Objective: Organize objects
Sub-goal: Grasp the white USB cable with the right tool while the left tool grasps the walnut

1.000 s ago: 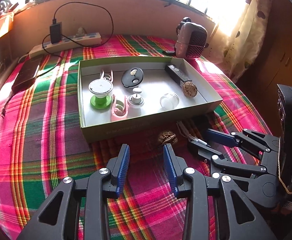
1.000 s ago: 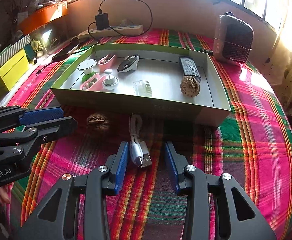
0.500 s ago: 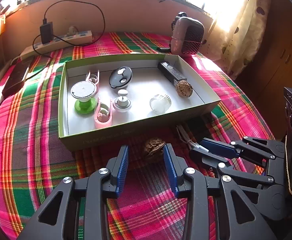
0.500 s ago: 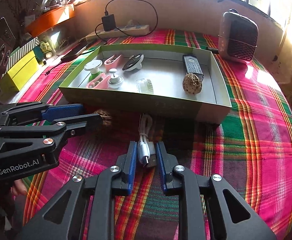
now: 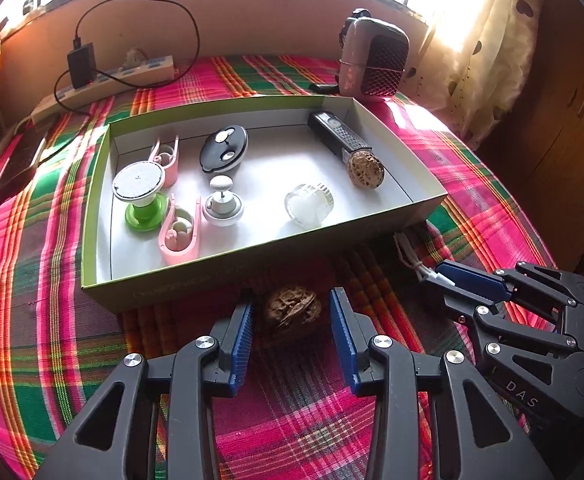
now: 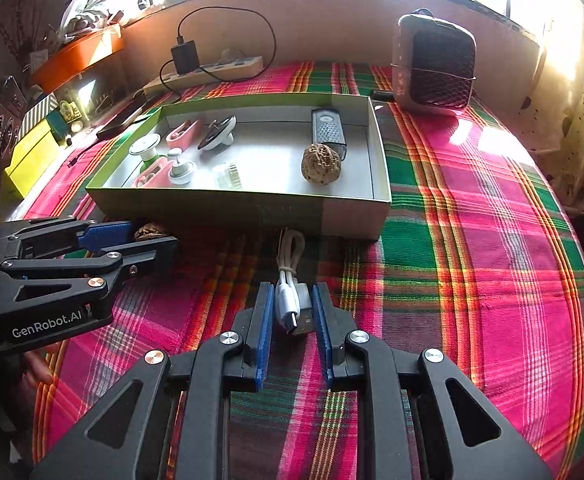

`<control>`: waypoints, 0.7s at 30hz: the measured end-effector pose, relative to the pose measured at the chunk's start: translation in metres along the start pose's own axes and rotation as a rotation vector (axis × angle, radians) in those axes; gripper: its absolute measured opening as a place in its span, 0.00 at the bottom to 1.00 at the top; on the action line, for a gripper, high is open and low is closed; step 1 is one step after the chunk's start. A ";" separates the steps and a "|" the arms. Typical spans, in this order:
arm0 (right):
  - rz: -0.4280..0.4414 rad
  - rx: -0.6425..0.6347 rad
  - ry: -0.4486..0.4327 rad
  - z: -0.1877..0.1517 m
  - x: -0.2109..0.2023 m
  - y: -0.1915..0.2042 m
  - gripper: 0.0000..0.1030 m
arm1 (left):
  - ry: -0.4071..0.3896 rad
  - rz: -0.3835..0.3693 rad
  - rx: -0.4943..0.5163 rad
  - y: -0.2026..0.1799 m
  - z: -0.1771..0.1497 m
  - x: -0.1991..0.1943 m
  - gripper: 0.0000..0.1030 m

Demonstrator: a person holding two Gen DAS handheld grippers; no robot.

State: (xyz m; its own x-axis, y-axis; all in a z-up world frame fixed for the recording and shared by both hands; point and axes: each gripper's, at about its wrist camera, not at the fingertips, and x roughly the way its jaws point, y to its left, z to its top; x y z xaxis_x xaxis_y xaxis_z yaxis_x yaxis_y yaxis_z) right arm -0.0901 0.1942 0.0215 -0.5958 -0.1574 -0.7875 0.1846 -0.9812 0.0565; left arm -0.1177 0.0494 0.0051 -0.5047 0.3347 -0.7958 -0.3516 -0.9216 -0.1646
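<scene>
Walnut [image 5: 292,311] — left view, cable [image 6: 292,300] — right

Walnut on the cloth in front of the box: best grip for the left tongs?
Grip the walnut across its middle, on its two rounded sides, coming in low from the near side. It lies on the cloth close to the box wall, so the open left tongs already straddle it.

A plaid cloth [image 5: 44,300] covers the surface. On it lie a green box [image 5: 228,276], a walnut [image 5: 292,310], a white cable [image 6: 292,276], a power strip [image 5: 112,80], a meshed speaker [image 6: 436,68] and a dark phone [image 5: 18,164]
</scene>
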 end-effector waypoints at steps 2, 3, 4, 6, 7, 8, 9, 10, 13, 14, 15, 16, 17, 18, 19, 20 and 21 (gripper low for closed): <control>-0.010 0.000 0.000 -0.001 0.000 -0.003 0.20 | -0.001 0.006 0.005 -0.001 -0.001 0.000 0.35; -0.011 0.003 0.003 -0.001 0.001 -0.005 0.20 | -0.002 0.012 0.006 -0.002 -0.001 0.000 0.35; -0.012 0.005 0.004 -0.001 0.001 -0.006 0.20 | -0.003 0.017 0.008 -0.003 -0.001 0.000 0.35; -0.015 0.007 0.001 -0.002 0.002 -0.008 0.20 | -0.007 0.026 0.007 -0.004 -0.001 0.000 0.34; -0.014 0.009 0.000 -0.001 0.001 -0.009 0.20 | -0.009 0.028 0.004 -0.004 -0.002 0.000 0.34; -0.016 0.010 -0.001 -0.002 0.001 -0.010 0.20 | -0.010 0.030 0.001 -0.004 -0.002 0.000 0.34; -0.017 0.011 -0.002 -0.002 0.001 -0.011 0.20 | -0.012 0.032 -0.002 -0.004 -0.002 0.000 0.34; -0.015 0.011 -0.003 -0.002 0.001 -0.011 0.20 | -0.013 0.034 -0.002 -0.004 -0.002 0.000 0.34; -0.014 0.008 -0.005 -0.002 0.001 -0.012 0.20 | -0.015 0.042 0.001 -0.005 -0.003 0.001 0.34; -0.014 0.008 -0.005 -0.002 0.001 -0.012 0.20 | -0.015 0.046 0.006 -0.006 -0.003 0.001 0.34; -0.013 0.009 -0.006 -0.002 0.001 -0.012 0.20 | -0.016 0.051 0.008 -0.006 -0.003 0.001 0.34; -0.013 0.009 -0.007 -0.002 0.001 -0.012 0.20 | -0.017 0.056 0.010 -0.007 -0.003 0.001 0.34; -0.013 0.008 -0.007 -0.002 0.001 -0.012 0.20 | -0.018 0.063 0.014 -0.007 -0.003 0.001 0.32; -0.014 0.008 -0.007 -0.002 0.001 -0.012 0.20 | -0.019 0.070 0.016 -0.007 -0.003 0.001 0.30; -0.014 0.007 -0.008 -0.002 0.001 -0.012 0.20 | -0.020 0.075 0.017 -0.007 -0.003 0.001 0.30; -0.014 0.007 -0.008 -0.003 0.001 -0.011 0.20 | -0.021 0.078 0.019 -0.007 -0.003 0.001 0.28; -0.014 0.008 -0.009 -0.003 0.001 -0.011 0.20 | -0.021 0.077 0.020 -0.007 -0.003 0.001 0.28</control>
State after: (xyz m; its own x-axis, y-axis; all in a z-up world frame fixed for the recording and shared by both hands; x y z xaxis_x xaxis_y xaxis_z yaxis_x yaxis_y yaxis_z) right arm -0.0907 0.2056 0.0187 -0.6051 -0.1444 -0.7829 0.1701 -0.9842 0.0501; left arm -0.1132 0.0553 0.0036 -0.5470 0.2667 -0.7935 -0.3262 -0.9409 -0.0914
